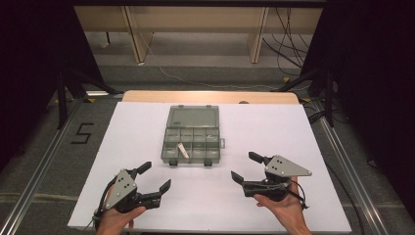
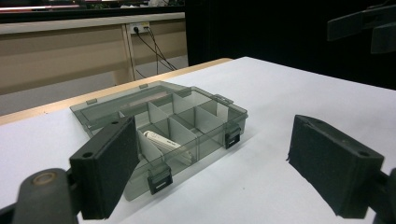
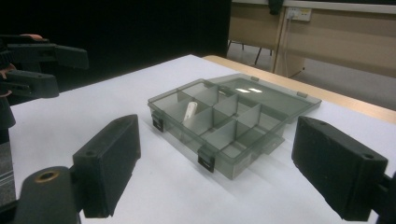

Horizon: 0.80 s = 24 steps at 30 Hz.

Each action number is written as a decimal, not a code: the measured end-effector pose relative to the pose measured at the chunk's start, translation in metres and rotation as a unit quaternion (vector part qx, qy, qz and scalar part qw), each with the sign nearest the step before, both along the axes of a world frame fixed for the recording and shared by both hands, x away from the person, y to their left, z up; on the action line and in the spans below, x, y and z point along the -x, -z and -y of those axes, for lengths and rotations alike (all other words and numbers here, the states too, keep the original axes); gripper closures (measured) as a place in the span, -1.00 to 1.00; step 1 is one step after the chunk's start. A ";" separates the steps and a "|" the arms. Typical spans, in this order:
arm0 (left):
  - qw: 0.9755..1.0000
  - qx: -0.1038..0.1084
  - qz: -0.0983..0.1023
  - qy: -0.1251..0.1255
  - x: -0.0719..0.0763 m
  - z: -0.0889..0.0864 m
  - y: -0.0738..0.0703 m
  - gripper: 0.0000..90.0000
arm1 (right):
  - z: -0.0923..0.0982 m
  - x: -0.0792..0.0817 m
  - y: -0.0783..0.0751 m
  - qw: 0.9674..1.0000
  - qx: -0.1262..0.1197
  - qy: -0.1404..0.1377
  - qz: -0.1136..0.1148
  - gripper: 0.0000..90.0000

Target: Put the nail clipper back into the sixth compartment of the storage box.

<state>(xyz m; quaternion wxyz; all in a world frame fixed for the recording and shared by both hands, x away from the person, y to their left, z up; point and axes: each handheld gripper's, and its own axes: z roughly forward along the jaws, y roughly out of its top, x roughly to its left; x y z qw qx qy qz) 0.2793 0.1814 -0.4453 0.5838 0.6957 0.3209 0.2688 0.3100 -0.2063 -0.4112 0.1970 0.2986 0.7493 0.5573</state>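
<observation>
Both grippers' fingers spread wide over white table (image 1: pixel 147 122); organizer box (image 1: pixel 192 134) open; grey floor (image 1: pixel 205 68) beyond.

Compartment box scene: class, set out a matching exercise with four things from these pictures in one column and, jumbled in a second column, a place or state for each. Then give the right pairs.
Things
1. compartment box
2. white object
3. left gripper
4. right gripper

Places or states
A. lying inside a compartment
B. open, near the table's front left
C. lid swung back flat, mid-table
D. open, near the table's front right

Pairs: 1-C, 2-A, 3-B, 4-D
</observation>
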 end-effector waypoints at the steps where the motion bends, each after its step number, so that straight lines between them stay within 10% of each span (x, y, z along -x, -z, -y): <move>1: 1.000 0.000 0.001 0.000 0.000 0.000 0.000 -0.65 | 0.000 0.000 0.001 1.000 -0.003 0.002 0.003 -0.63; 24: 1.000 0.004 0.004 0.006 0.000 0.001 0.000 -0.65 | 0.010 0.015 0.017 1.000 -0.007 0.012 0.009 -0.64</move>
